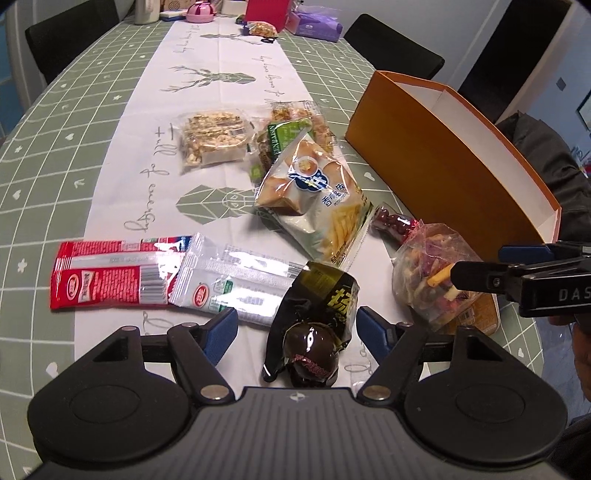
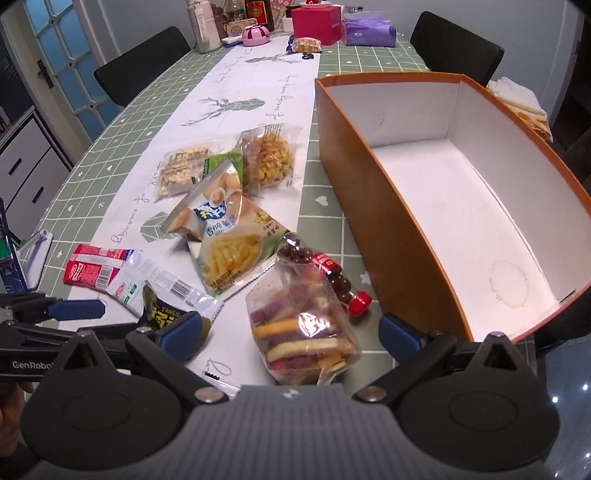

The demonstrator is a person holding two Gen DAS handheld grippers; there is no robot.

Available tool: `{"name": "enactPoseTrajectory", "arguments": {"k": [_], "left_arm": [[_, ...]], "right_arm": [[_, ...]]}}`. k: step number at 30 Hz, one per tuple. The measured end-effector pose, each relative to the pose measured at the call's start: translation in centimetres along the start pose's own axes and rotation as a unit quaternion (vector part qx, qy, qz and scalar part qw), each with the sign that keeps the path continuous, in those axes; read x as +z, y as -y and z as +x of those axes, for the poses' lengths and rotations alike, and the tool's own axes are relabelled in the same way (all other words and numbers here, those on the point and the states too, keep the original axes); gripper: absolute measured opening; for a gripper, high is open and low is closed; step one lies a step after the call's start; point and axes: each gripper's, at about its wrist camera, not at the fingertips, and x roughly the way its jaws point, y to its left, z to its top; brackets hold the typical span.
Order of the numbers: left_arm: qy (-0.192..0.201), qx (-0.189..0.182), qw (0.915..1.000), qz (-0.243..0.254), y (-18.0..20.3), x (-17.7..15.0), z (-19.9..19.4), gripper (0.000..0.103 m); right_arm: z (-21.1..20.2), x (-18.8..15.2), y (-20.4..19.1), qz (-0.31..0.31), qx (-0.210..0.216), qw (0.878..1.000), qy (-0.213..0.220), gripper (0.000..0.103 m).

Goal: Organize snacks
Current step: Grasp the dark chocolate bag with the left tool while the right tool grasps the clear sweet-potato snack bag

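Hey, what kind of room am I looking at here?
Probably a home dining room: a long table with a green checked cloth, black chairs around it, and bottles and gift boxes at its far end.

Black chairs (image 2: 142, 59) flank the green checked tablecloth (image 2: 332, 206).

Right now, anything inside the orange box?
The orange box holds no snacks: the right wrist view shows its bare white floor with one faint ring stain. The near corner sits behind the right gripper, unseen.
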Motion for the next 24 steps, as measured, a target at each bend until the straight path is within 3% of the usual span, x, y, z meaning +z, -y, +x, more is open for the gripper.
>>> {"name": "enactPoseTrajectory", "arguments": {"k": [6, 9, 16, 24], "left_arm": [[0.012, 0.0, 0.9989, 0.045, 1.2, 0.2, 0.8, 0.078], [0.011, -0.002, 0.9982, 0.058, 1.7, 0.1, 1.2, 0.078], [-0.007, 0.002, 0.9976, 0.068, 2.0, -0.6, 2.2, 0.078], [-0.03, 0.005, 0.9965, 0.078, 2.1, -1.6, 3.5, 0.078]], "right_arm": [[0.5, -0.3, -0.8, -0.046, -0.008, 0.999, 0.011, 0.092], [0.6, -0.5, -1.3, -0.065, -0.001, 0.998, 0.011, 0.081], [2.3, -0.9, -1.9, -0.094, -0.02, 0.995, 0.004, 0.081], [5.2, -1.5, -1.9, -0.1, -0.021, 0.994, -0.034, 0.081]]}}
